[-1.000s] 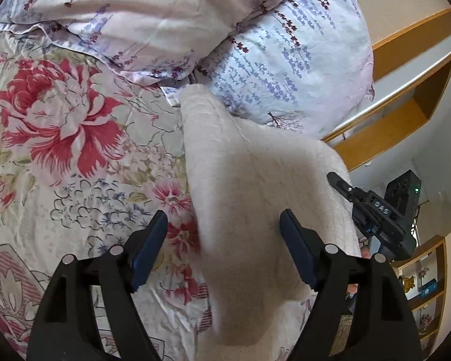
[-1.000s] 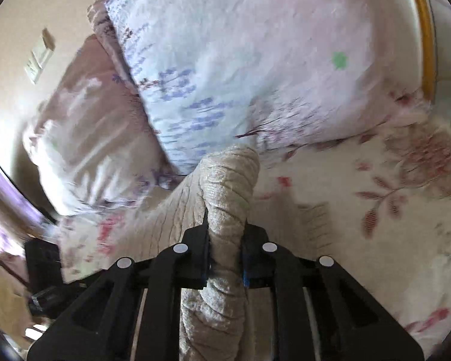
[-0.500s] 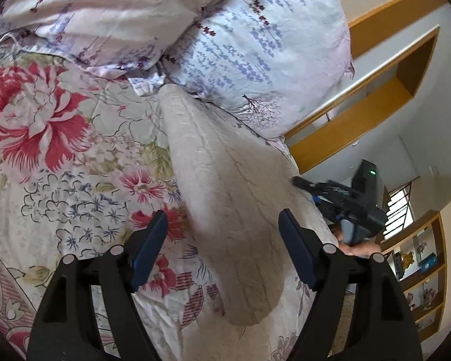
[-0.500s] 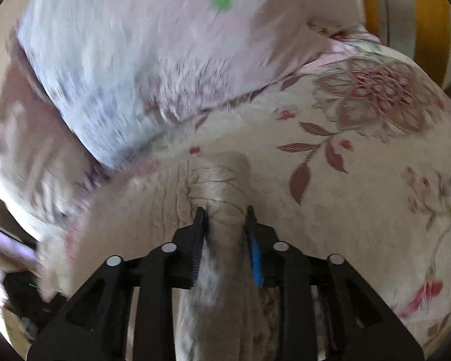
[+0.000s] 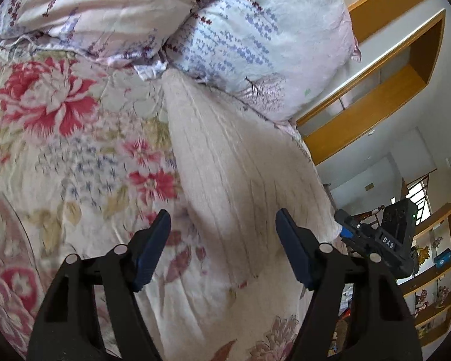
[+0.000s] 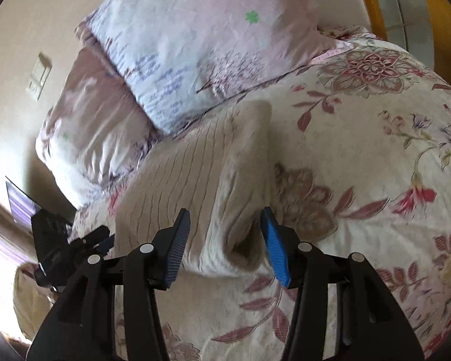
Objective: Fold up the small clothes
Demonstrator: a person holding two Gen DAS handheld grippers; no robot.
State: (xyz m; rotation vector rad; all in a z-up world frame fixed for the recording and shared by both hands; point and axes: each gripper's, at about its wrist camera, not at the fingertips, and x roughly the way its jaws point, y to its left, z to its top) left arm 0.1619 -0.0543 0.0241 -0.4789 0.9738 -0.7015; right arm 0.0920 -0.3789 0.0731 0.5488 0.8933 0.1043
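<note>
**Knit garment and two grippers on floral bed**

On the floral bedspread, items as follows.

Item 1: cream ribbed knit garment. Lies flat on the bedspread, its far end touching the foot of the pillows. In the right wrist view the garment shows a thicker, rolled or folded band along its right side, ending in an open, hollow cuff-like end just between the finger pads. Fine parallel ribs run across the cloth.

Item 2: left gripper. Jaws spread wide, nothing between them; dark blue pads sit above the near part of the garment, one to each side of its left portion. Whether the pads touch the cloth cannot be told.

Item 3: right gripper. Jaws spread, holding nothing; blue ribbed pads flank the rolled band of the garment. Also seen from the left wrist camera at the garment's right edge.

Item 4: pale blue-and-pink printed pillow, at the head of the bed, resting against the garment's far end.

Item 5: second pillow, pinkish with sprig print, beside the first.

Item 6: wooden shelving, on the wall beyond the bed.

Item 7: wall switch plate, beside the pillows.
</note>
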